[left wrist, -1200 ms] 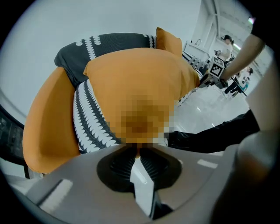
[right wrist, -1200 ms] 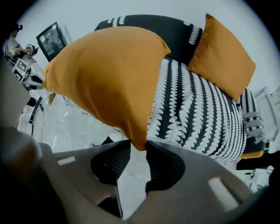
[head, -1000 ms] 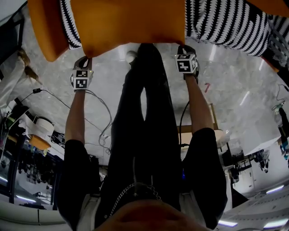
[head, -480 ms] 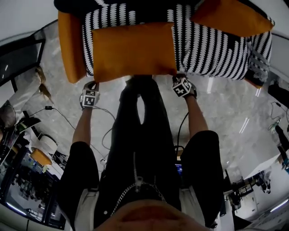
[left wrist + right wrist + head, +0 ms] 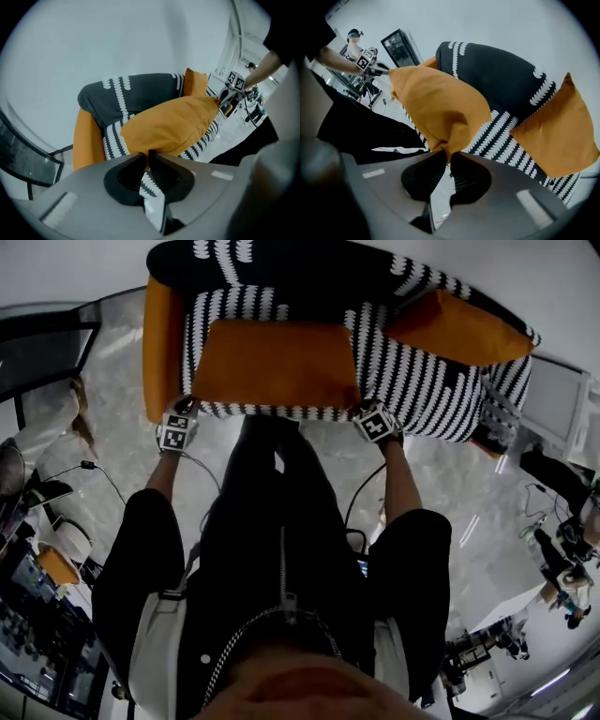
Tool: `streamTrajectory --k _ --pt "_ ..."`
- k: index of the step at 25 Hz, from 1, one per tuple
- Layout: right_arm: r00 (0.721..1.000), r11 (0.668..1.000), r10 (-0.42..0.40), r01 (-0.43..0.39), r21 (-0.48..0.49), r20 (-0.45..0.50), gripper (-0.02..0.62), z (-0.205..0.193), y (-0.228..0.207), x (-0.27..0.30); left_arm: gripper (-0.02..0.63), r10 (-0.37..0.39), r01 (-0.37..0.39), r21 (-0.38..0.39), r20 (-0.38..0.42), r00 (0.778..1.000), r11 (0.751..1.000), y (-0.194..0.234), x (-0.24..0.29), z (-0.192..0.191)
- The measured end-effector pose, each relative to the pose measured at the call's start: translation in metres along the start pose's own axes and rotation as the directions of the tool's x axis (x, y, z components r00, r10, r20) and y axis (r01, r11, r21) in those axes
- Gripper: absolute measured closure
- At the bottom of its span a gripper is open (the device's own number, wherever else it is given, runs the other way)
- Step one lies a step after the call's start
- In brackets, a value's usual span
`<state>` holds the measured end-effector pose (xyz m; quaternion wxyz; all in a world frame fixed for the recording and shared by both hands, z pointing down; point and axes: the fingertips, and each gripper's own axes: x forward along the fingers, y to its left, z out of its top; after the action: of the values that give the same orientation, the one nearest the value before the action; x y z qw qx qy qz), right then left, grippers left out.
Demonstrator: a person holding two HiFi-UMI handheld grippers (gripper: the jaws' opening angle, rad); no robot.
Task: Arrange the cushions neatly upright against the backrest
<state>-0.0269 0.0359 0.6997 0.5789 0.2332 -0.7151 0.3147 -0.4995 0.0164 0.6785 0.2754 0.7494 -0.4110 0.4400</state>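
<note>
One sofa (image 5: 412, 371), largest thing in sight: dark cover with white toothed stripes, plain orange side panel at its left end, filling the top of the head view. Two orange cushions on or over it.

Nearer one, the held cushion (image 5: 277, 362): rectangular, plain, smooth, broad face turned up toward the head camera, long side running across the left half of the seat, near edge level with the seat's front. Not standing against the backrest (image 5: 281, 268). Farther right, the second cushion (image 5: 455, 329): same orange, tilted, leaning at the backrest's right end, well apart from both tools.

Two grippers, a marker cube (image 5: 176, 432) on each. On the left gripper (image 5: 147, 157), jaws almost together, clamped on the near-left corner of the held cushion. On the right gripper (image 5: 449, 157), likewise nearly closed on the near-right corner, cloth gathered into a fold at the bite.

Only from the head view: the held cushion's full outline and the pale marbled floor (image 5: 122, 427). Only from the gripper views: the pinched fabric itself – hidden from above under the cubes – and striped cover showing below the cushion's underside.
</note>
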Motion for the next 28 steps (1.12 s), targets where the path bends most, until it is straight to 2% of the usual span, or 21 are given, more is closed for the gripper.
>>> streamTrajectory --k 5,8,11,17,23,28 --pt "0.997 0.993 -0.057 0.052 0.109 0.046 0.56 0.053 -0.041 -0.027 0.563 -0.029 0.027 0.033 0.07 0.997 0.999 0.034 0.006 0.065" --pt "0.991 0.973 -0.109 0.09 0.211 0.08 0.558 0.085 -0.066 -0.036 0.563 -0.048 0.044 0.032 0.115 0.992 0.999 0.055 0.011 0.1" --pt "0.981 0.94 -0.173 0.14 0.31 0.083 0.558 0.111 -0.093 -0.043 0.563 -0.073 0.071 0.021 0.158 0.985 0.997 0.072 0.02 0.135" --pt "0.961 0.88 -0.267 0.213 0.425 0.071 0.557 0.157 -0.142 -0.048 0.561 -0.092 0.09 0.02 0.218 0.972 0.996 0.102 0.042 0.187" --pt "0.942 0.813 -0.328 0.239 0.53 0.078 0.554 0.194 -0.185 -0.047 0.561 -0.071 0.089 -0.056 0.275 0.959 0.994 0.131 0.066 0.233" --pt "0.914 0.737 -0.397 0.262 0.624 0.086 0.54 0.223 -0.222 -0.053 0.561 -0.05 0.09 -0.131 0.282 0.958 0.987 0.158 0.091 0.273"
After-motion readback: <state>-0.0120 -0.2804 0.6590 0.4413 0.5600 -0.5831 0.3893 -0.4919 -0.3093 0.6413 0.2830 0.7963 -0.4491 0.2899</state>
